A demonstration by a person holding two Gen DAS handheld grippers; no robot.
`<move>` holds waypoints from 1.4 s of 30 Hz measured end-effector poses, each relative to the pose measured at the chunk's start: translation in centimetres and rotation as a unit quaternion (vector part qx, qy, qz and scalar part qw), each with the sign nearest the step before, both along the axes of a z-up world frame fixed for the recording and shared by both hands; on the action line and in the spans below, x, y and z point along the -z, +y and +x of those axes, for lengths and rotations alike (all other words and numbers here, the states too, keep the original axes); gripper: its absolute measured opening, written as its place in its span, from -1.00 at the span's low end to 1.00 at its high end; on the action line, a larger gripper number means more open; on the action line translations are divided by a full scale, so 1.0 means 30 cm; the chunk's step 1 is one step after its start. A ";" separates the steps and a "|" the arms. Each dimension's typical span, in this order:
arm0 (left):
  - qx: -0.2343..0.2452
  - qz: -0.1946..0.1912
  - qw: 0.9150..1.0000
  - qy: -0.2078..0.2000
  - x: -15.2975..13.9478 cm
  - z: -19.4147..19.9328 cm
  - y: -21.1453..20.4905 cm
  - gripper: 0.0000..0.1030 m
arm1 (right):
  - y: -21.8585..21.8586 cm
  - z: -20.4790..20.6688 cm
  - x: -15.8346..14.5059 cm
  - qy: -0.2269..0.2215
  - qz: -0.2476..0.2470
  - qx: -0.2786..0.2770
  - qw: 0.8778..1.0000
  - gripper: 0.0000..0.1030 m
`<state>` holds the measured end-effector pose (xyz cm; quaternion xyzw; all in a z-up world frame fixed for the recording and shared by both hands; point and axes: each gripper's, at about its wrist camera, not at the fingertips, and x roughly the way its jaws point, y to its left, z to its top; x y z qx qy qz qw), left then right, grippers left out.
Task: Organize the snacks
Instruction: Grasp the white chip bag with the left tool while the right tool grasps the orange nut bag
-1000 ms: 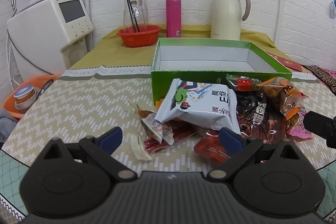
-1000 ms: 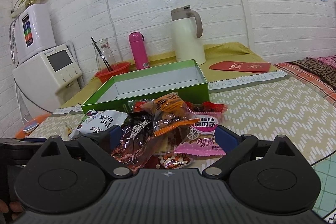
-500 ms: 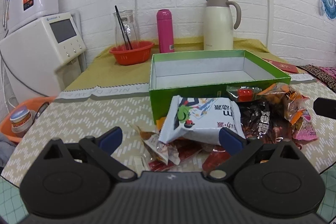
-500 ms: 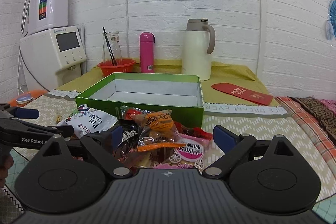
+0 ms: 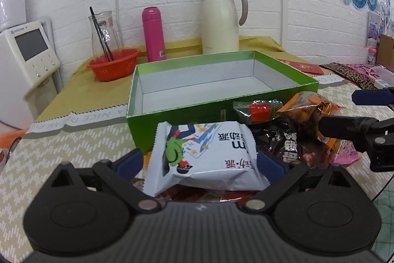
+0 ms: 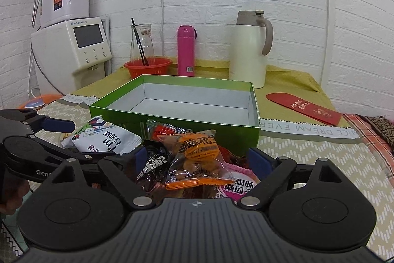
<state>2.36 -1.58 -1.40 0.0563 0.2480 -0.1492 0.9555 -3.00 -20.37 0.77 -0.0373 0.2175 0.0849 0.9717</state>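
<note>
A pile of snack packets lies in front of an empty green box (image 5: 283,63) (image 6: 118,118) with a white inside. My left gripper (image 5: 199,163) is open, its blue-tipped fingers on either side of a white packet (image 5: 204,154) (image 6: 106,137) without pressing it. My right gripper (image 6: 198,158) is also open, straddling an orange-labelled clear packet (image 6: 197,152) (image 5: 307,105). A dark packet (image 6: 152,164) (image 5: 288,142) and a pink packet (image 6: 241,184) lie beside it. A small packet with a red piece (image 5: 258,110) rests against the box's front wall.
Behind the box stand a cream thermos jug (image 5: 221,19), a pink bottle (image 5: 154,33) and a red basket (image 5: 113,64) holding a glass jug. A white water dispenser (image 6: 73,46) is at the left. A red envelope (image 6: 305,107) lies right of the box.
Both grippers have moved in closer to the pile. The white packet now sits between my left fingers and the orange packet between my right fingers.
</note>
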 end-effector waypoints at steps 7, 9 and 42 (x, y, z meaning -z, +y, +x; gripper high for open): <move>0.002 -0.014 1.000 0.007 0.015 0.032 0.010 0.90 | 0.024 0.044 0.011 0.017 -0.006 -0.010 1.000 1.00; 0.005 -0.007 1.000 0.008 0.017 0.038 0.002 0.90 | 0.031 0.056 0.020 0.021 -0.011 -0.009 1.000 1.00; 0.022 -0.038 0.999 0.013 0.031 0.018 0.012 0.48 | 0.047 0.080 0.043 0.018 -0.044 0.015 0.999 0.84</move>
